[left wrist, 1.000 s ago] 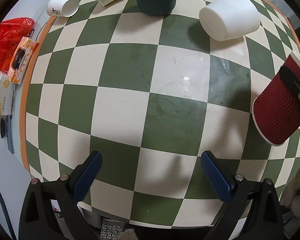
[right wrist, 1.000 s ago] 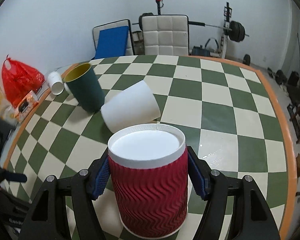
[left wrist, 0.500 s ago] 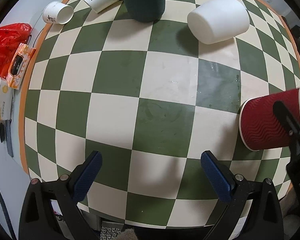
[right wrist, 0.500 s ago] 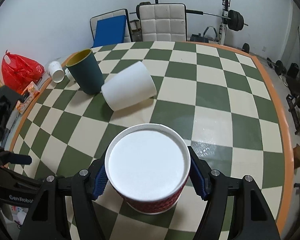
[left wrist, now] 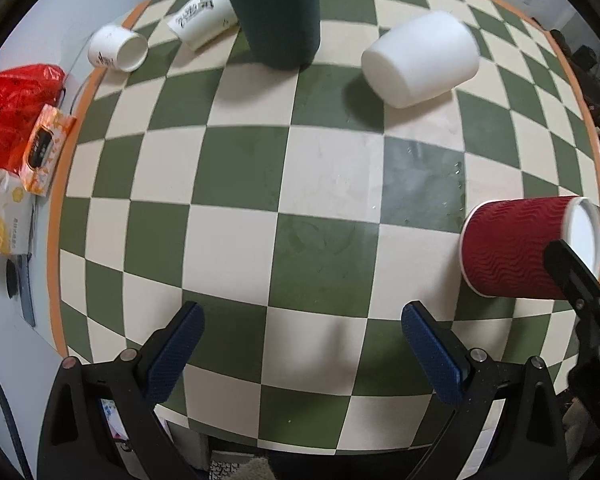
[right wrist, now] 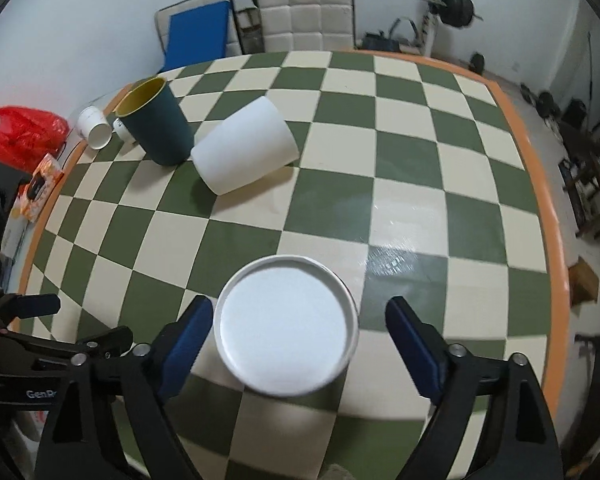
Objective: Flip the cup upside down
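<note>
The red ribbed paper cup [left wrist: 512, 248] stands upside down on the checkered table [left wrist: 300, 184], its white bottom [right wrist: 286, 326] facing up. My right gripper [right wrist: 300, 336] is open, with its blue pads apart on either side of the cup and not touching it. My left gripper [left wrist: 302, 348] is open and empty above the table's near edge, to the left of the red cup.
A dark green cup [left wrist: 276, 12] stands upright at the far side. A white cup [left wrist: 420, 58] lies on its side beside it. Two printed paper cups [left wrist: 118, 48] lie near the far left edge. A red bag [left wrist: 8, 112] and tissue packs [left wrist: 44, 148] sit off the table's left.
My right gripper lowered the red cup onto the table upside down and opened its jaws, letting go of it. The left gripper pulled back a little.
</note>
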A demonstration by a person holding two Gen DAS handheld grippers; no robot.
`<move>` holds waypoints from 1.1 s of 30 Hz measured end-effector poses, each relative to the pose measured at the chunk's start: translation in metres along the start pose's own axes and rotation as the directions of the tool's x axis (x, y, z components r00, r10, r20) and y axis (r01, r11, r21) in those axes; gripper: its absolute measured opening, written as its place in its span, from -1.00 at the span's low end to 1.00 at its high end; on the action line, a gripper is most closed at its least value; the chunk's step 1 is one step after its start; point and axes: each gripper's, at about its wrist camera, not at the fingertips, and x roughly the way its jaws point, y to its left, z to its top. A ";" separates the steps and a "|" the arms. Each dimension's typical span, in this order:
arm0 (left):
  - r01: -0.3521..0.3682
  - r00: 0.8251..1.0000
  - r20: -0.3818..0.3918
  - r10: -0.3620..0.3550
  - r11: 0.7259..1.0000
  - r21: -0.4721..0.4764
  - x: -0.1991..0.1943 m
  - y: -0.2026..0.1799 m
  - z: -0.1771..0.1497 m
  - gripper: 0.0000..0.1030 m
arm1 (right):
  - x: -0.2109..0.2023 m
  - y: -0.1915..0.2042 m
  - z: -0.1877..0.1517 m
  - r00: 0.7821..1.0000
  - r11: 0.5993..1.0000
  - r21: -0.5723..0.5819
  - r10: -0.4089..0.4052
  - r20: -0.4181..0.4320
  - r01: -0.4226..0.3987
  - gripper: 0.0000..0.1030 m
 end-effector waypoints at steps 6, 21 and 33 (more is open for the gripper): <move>0.014 0.996 0.088 -0.017 0.999 0.037 -0.053 -0.005 -0.009 0.96 | -0.050 -0.020 -0.013 0.997 0.993 0.103 -0.062 -0.047 0.066 0.81; 0.083 0.949 0.300 -0.097 0.995 0.059 -0.201 -0.004 -0.040 0.96 | -0.202 -0.025 -0.042 0.990 0.985 0.101 -0.133 -0.048 0.137 0.82; 0.097 0.916 0.387 -0.107 0.994 0.046 -0.298 0.000 -0.079 0.96 | -0.338 -0.007 -0.059 0.987 0.990 0.090 -0.122 0.108 0.113 0.82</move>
